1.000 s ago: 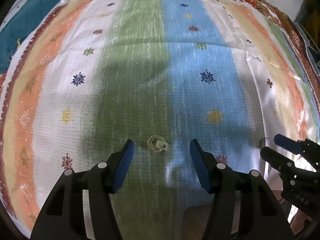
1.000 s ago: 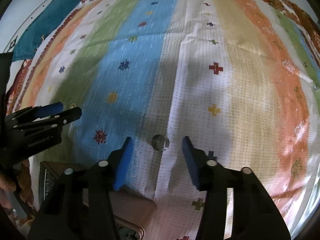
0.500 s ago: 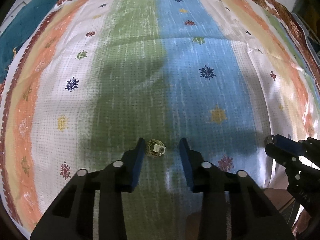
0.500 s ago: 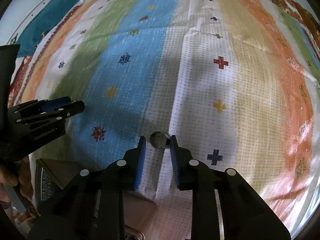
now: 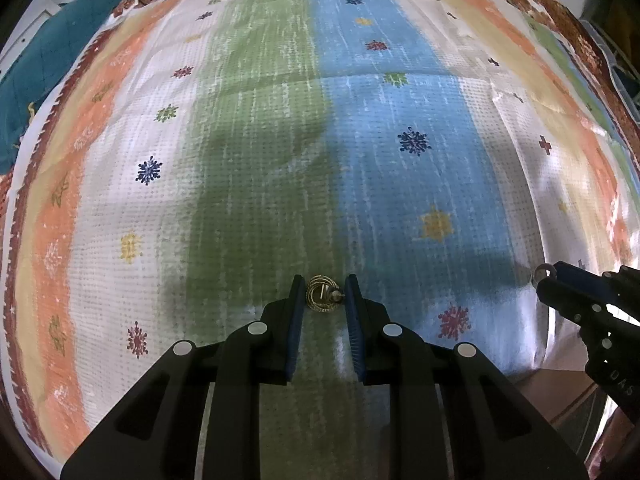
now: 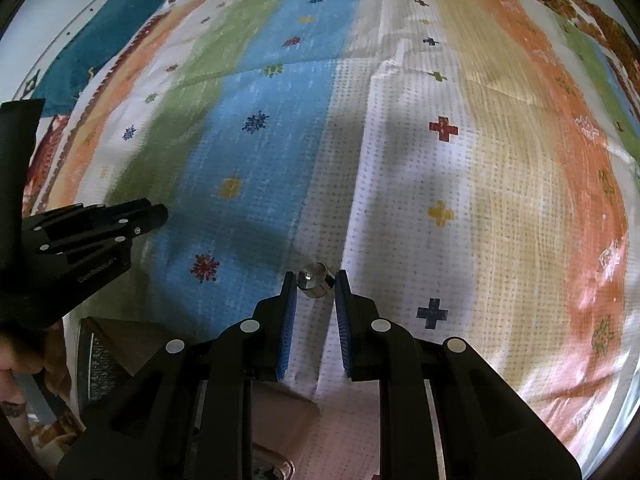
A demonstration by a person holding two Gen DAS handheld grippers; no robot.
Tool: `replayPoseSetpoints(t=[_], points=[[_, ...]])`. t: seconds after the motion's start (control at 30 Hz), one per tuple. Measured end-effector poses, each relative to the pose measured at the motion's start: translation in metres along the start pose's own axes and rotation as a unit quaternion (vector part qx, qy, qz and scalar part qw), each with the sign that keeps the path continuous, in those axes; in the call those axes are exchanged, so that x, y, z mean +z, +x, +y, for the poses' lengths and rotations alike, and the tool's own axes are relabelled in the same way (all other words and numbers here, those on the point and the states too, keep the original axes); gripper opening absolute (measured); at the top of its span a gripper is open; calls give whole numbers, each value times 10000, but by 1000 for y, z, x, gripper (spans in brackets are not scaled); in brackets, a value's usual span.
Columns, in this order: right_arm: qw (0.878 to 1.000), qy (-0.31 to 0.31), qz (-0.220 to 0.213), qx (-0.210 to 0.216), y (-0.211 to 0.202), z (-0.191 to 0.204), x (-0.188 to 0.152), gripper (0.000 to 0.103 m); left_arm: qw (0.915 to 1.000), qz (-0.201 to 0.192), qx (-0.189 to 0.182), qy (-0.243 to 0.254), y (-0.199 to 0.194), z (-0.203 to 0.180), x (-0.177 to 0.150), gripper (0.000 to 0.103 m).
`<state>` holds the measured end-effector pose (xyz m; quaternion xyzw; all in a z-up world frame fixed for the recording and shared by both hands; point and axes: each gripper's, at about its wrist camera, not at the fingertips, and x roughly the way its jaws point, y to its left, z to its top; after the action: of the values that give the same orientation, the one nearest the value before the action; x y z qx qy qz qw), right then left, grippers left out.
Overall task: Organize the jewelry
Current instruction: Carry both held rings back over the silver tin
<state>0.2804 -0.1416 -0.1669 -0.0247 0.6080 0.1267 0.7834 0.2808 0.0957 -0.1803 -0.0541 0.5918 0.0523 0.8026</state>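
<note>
A gold wire ring (image 5: 322, 298) sits between the blue pads of my left gripper (image 5: 323, 293), which is shut on it just above the green stripe of the striped cloth (image 5: 256, 168). A silver ring (image 6: 314, 274) is pinched between the pads of my right gripper (image 6: 316, 283), over the white stripe of the cloth (image 6: 400, 184). The right gripper (image 5: 560, 280) with its silver ring (image 5: 543, 269) shows at the right edge of the left wrist view. The left gripper (image 6: 152, 216) shows at the left of the right wrist view.
A brown box (image 6: 132, 344) with a dark patterned side lies under the cloth's near edge at the lower left of the right wrist view. A teal cushion (image 5: 36, 80) lies beyond the cloth's far left corner. A hand (image 6: 16, 356) holds the left gripper.
Both grippers have closed from wide open onto their rings: the left on the gold wire ring, the right on the silver ring. Both rings now sit between the pads.
</note>
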Motion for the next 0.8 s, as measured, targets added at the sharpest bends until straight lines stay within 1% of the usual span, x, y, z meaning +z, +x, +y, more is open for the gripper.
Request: replayPoseSetpoints(t=[0.43,0.53,0.7,0.8], points=[[9998,105,-176,89,-15,-6,-5,20,9997,-178,-139,5,-26,3,-10,18],[9994,134,-301,123,-23,-7,-6,20,9995,-241,-198,9,-34,2,-10,18],[9988,133,-428,205,-35,-5,-9,20,9982,-469,-365,6,-59,-5,-15,18],[9983,66,-538,217,-42,-2,-11,20,9970,-670,-327,207,-73,-16,-18,18]])
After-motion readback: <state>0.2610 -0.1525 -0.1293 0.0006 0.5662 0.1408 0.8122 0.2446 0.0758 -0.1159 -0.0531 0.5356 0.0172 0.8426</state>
